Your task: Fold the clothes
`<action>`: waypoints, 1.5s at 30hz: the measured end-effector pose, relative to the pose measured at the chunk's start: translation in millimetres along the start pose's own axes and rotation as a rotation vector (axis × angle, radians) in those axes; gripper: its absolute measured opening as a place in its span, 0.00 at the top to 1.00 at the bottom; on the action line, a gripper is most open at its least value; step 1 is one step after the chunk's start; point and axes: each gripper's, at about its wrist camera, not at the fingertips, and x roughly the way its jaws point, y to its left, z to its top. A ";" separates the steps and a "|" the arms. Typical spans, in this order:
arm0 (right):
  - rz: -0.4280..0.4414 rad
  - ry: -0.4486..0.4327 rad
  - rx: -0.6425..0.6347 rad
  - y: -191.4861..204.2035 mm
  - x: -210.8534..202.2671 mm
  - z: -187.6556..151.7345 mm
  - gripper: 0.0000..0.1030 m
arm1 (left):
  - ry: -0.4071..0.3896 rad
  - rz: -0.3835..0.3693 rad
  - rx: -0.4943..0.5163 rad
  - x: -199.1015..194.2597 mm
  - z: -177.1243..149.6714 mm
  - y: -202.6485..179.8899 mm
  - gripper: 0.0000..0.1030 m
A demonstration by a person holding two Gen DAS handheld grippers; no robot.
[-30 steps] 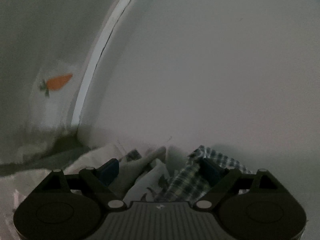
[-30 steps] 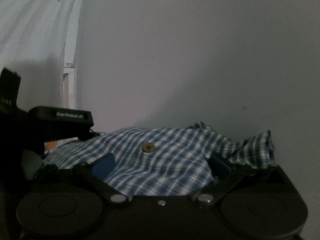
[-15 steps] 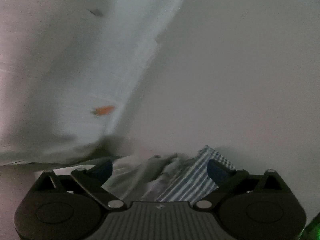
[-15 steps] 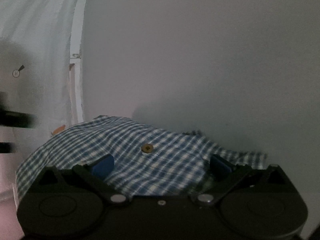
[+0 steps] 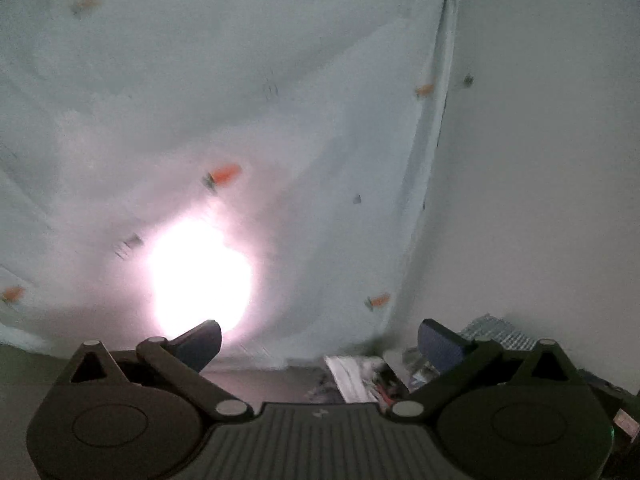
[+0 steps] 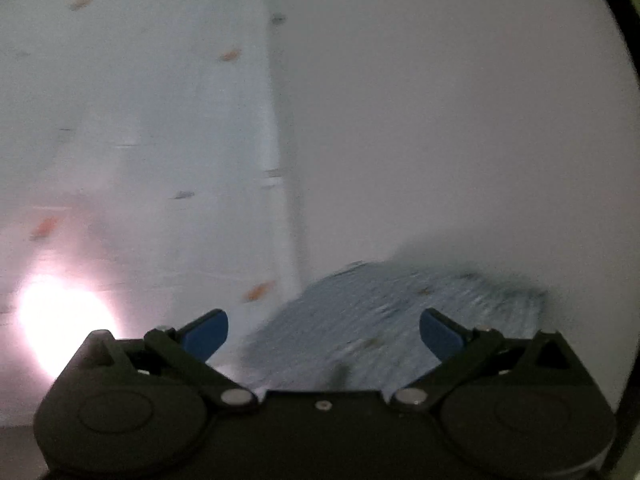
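Observation:
A blue-and-white checked shirt (image 6: 384, 316), blurred by motion, lies bunched against the white wall just beyond my right gripper (image 6: 322, 334). That gripper is open, and the cloth shows between and past its blue fingertips (image 6: 206, 334); I cannot tell whether they touch it. My left gripper (image 5: 320, 344) is also open with nothing between its fingers. It points at a pale curtain. A corner of checked cloth (image 5: 498, 330) and a small heap of crumpled clothes (image 5: 360, 372) sit low on the right, near the right fingertip (image 5: 440, 346).
A pale curtain (image 5: 240, 100) printed with small orange carrots hangs on the left, with a bright glare spot (image 5: 200, 276) shining through it. A plain white wall (image 5: 540, 160) fills the right. The curtain's edge (image 6: 276, 160) meets the wall.
Both views have swung left towards the curtain. The clothes heap slid from between the left fingers to the lower right. The checked shirt shifted right and blurred in the right view.

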 end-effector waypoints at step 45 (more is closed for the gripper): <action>0.582 0.350 -0.257 144.7 -409.2 -106.0 0.00 | 0.288 0.413 -0.041 -393.3 -88.9 76.2 0.00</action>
